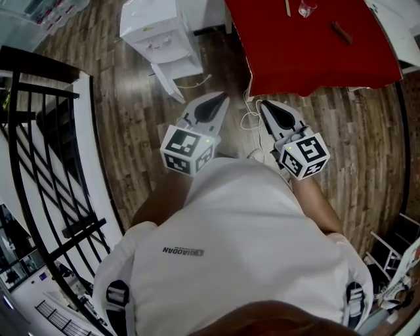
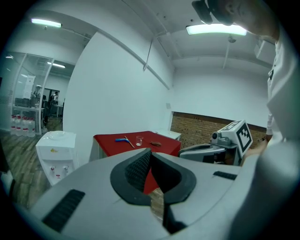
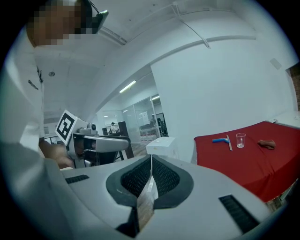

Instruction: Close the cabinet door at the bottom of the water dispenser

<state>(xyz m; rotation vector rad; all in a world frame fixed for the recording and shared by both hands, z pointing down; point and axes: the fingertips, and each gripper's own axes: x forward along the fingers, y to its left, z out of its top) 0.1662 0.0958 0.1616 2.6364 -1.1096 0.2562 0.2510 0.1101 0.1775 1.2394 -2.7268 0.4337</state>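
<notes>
Head view, left to right. Black railing (image 1: 39,164) borders the wooden floor (image 1: 138,125) at the left edge. The white water dispenser (image 1: 157,33) stands on the floor at upper left, well apart from both tools. Its cabinet door (image 1: 169,82) angles outward from the base, open. The left hand-held gripper (image 1: 220,100) is held low in front of the person and points toward the dispenser and desk. In its own view its jaws meet at the tips with nothing between them. A white cable (image 1: 246,121) lies on the floor between the two tools. The right hand-held gripper (image 1: 264,105) sits just beside the left one. Its jaws are closed to a thin slit and empty. At upper right is the desk (image 1: 315,65) under a red cloth, bearing a clear glass (image 1: 306,8) and a small brown object (image 1: 342,32).
</notes>
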